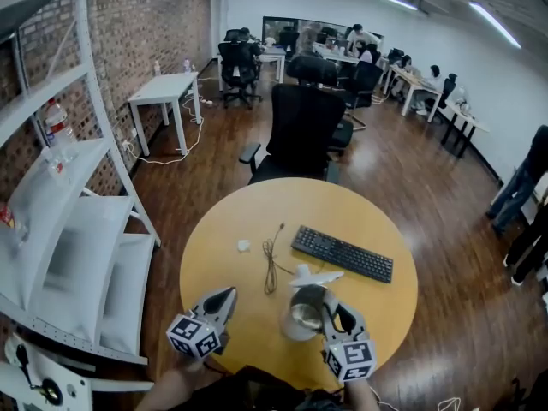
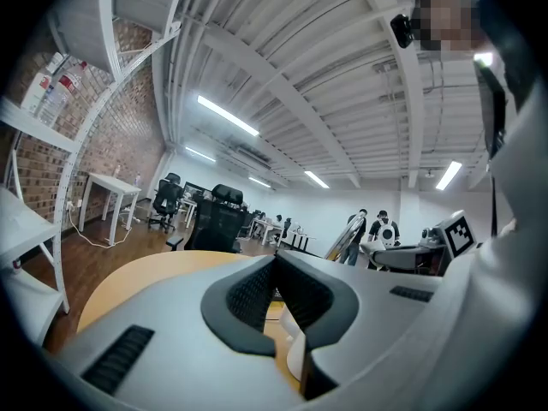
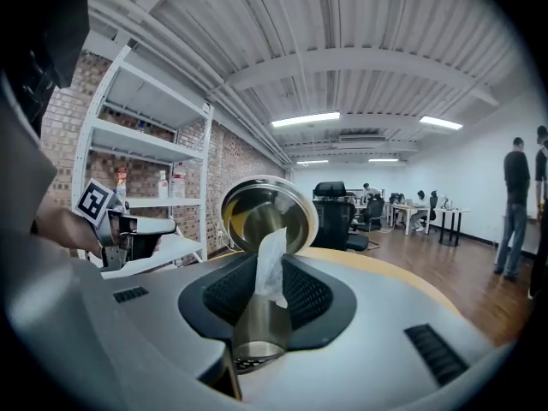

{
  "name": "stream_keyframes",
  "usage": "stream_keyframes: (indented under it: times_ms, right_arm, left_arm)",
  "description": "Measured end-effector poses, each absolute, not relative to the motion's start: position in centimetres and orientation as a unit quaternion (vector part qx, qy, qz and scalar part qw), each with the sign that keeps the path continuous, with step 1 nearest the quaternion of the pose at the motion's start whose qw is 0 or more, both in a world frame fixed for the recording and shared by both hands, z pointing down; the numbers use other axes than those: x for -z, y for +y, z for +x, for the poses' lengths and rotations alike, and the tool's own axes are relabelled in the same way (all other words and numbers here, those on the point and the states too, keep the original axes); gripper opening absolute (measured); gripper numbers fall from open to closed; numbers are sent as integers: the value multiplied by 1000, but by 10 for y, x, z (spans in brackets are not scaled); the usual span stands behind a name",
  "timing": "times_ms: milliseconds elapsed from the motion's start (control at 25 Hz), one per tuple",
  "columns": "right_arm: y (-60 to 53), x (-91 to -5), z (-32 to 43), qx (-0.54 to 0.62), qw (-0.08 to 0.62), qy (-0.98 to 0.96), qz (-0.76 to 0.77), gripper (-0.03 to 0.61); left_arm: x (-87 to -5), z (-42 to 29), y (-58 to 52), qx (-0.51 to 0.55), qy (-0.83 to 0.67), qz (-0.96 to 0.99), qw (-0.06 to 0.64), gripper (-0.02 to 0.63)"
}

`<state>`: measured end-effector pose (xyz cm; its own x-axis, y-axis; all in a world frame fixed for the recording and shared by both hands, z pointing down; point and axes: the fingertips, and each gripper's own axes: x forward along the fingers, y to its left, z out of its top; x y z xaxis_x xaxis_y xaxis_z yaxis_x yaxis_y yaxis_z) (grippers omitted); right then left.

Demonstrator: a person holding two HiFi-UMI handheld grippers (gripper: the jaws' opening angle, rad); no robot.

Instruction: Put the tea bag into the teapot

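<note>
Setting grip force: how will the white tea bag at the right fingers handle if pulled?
The tea bag looks thin and creased, so probably floppy and very light. It lies against the smooth metal teapot the fingers clamp, so it may slide.

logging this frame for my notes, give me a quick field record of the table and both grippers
table: round, yellow
on table: keyboard, thin cable
left gripper: jaws together, nothing between them
right gripper: clamped on metal cup
tea bag: white, between right jaws, against the cup's outer side
</note>
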<state>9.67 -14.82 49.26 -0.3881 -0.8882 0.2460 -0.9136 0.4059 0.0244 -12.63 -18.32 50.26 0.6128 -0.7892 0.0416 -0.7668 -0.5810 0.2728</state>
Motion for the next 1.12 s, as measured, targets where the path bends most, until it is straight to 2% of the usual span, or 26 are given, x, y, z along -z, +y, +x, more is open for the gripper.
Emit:
stream_keyframes:
  times_ms: [280,360,440,880,1120]
  right_arm:
    - [-153,-496,83,-28,127,-843,522,95]
    - [-154,-497,83,-39,126,-844,520,111]
    - [-155,-496,82,-51,126,-846,515,175]
    - [-148,-484,106,-44,103,-822,559,173]
    - [-135,-479,155,-58,78,-785,611,173]
  left_arm:
    - [-505,-127,-188,45,-438,888,131,-6]
    - [-506,-127,-191,47,-438,888,133,-6]
    - [-505,-128,-193,46,-437,888,134,-6]
    - [-498,-114,-197,44,-423,897,124,-6]
    - [-491,-102,-199,44,-405,906,111,-6]
